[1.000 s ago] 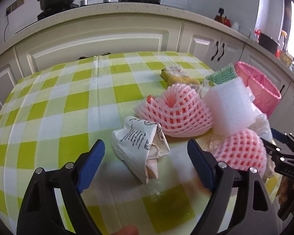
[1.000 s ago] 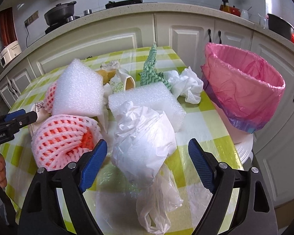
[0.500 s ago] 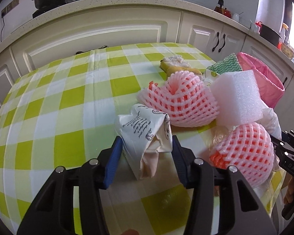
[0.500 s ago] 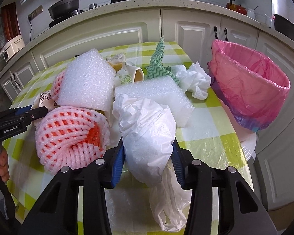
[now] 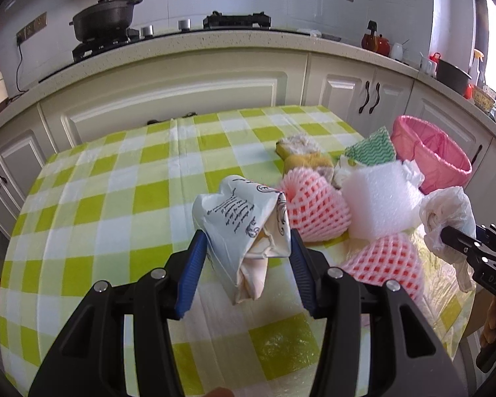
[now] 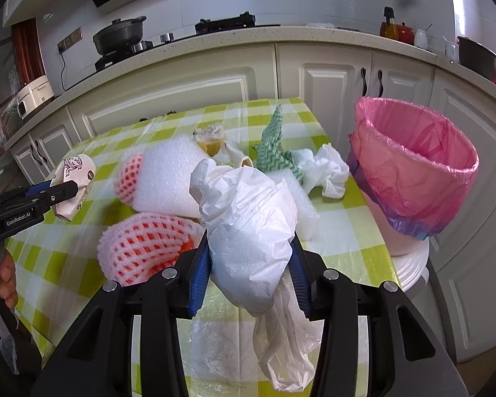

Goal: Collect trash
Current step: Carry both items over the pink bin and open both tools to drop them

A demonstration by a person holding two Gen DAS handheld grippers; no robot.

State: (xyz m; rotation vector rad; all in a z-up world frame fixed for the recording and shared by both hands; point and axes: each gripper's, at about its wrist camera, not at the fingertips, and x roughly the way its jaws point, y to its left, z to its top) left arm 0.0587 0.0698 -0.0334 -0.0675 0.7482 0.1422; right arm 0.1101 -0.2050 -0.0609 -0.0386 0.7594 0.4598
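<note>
Both claws are loaded. The left gripper (image 5: 248,258) is clamped on the crushed paper cup (image 5: 244,221), squeezed across its crumpled sides, presumably so it can't slip, and it looks lifted clear of the checked table (image 5: 92,205). The right gripper (image 6: 249,264) is pinched shut around the white plastic bag (image 6: 248,228), loose tail dangling below. The pink-lined bin (image 6: 413,168) is just right of the bag, well right of the cup. Both tools point forward, roughly level, angled slightly down.
</note>
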